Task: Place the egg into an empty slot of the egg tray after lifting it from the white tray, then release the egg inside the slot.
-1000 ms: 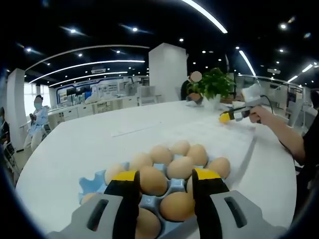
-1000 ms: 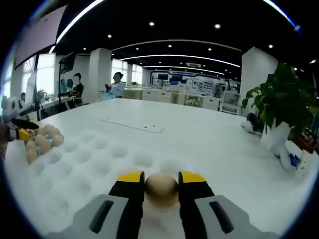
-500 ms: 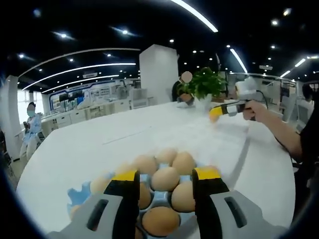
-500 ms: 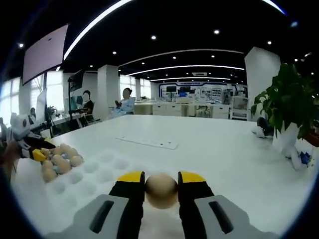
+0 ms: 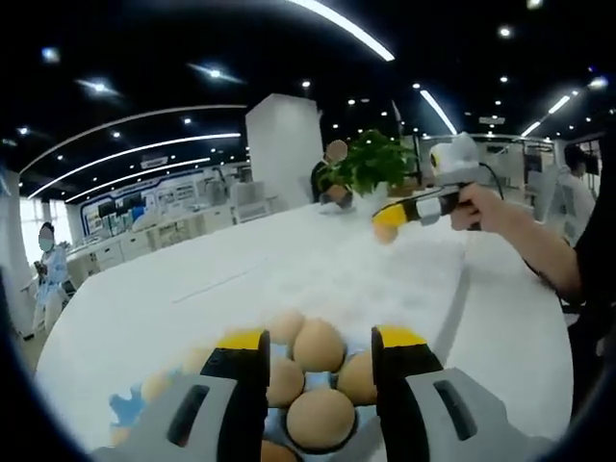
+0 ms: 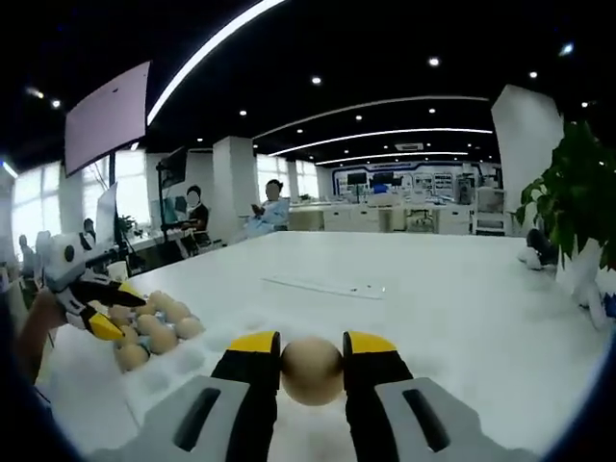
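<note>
Egg (image 6: 312,371) is clamped between the right gripper (image 6: 312,358) fingers, lifted clear of the tabletop (image 6: 462,308); carrying to the egg tray (image 6: 149,327) and releasing remain. The left gripper view shows the left gripper (image 5: 318,351) spread open just above that tray's eggs.

A tan egg (image 6: 312,371) sits pinched between yellow-tipped jaws — lifted above the table. The blue egg tray (image 5: 123,406) holds brown eggs (image 5: 319,345) — the white tray (image 6: 183,371) lies beside it.

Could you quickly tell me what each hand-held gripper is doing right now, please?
Left hand-held gripper: open, holding nothing, above the egg tray.
Right hand-held gripper: closed on an egg.
</note>
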`<state>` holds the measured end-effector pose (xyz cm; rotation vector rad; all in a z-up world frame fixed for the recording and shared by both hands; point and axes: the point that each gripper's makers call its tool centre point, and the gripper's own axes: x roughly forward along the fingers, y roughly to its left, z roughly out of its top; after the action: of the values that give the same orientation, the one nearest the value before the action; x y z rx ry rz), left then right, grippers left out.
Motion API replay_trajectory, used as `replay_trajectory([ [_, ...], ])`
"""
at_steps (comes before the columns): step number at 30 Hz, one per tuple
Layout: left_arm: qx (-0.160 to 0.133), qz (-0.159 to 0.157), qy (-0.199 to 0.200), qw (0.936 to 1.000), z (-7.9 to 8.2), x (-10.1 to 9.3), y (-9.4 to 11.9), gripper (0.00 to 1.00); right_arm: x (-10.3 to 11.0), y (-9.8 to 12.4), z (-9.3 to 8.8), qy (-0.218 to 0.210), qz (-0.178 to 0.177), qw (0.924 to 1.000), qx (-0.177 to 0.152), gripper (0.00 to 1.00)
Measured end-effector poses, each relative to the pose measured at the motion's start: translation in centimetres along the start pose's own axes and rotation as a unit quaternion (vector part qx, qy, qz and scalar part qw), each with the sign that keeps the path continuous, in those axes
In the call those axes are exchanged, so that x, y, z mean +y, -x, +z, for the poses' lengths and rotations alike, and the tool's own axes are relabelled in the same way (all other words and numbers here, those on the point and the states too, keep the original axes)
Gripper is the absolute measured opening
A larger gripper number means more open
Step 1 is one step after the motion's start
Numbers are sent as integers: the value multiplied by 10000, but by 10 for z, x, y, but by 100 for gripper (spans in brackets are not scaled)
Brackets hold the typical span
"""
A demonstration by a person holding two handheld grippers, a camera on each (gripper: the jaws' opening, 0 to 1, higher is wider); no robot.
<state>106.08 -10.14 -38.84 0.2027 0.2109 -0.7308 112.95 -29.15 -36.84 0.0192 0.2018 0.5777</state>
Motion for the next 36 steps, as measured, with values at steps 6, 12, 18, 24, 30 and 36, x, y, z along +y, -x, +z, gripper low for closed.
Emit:
replay_trajectory([
  [6,-125,-42,-109,9999,6,-11,-8,42,22,-3,1,-77,293,9995,-29,26],
  [12,-265,-235,-139,9993,12,-34,-23,42,48,-9,-2,-146,653,9978,3,26],
  [18,-386,-384,-135,9984,18,-53,-39,41,70,-16,-6,-194,1016,9946,100,26],
  [24,-395,-465,-78,9981,18,-62,-51,40,89,-17,-10,-272,1310,9909,149,26],
  [30,-453,-440,33,9980,21,-62,-55,40,102,-17,-12,-326,1509,9878,187,26],
  [36,-410,-486,108,9979,18,-68,-60,39,115,-21,-15,-329,1740,9838,262,26],
])
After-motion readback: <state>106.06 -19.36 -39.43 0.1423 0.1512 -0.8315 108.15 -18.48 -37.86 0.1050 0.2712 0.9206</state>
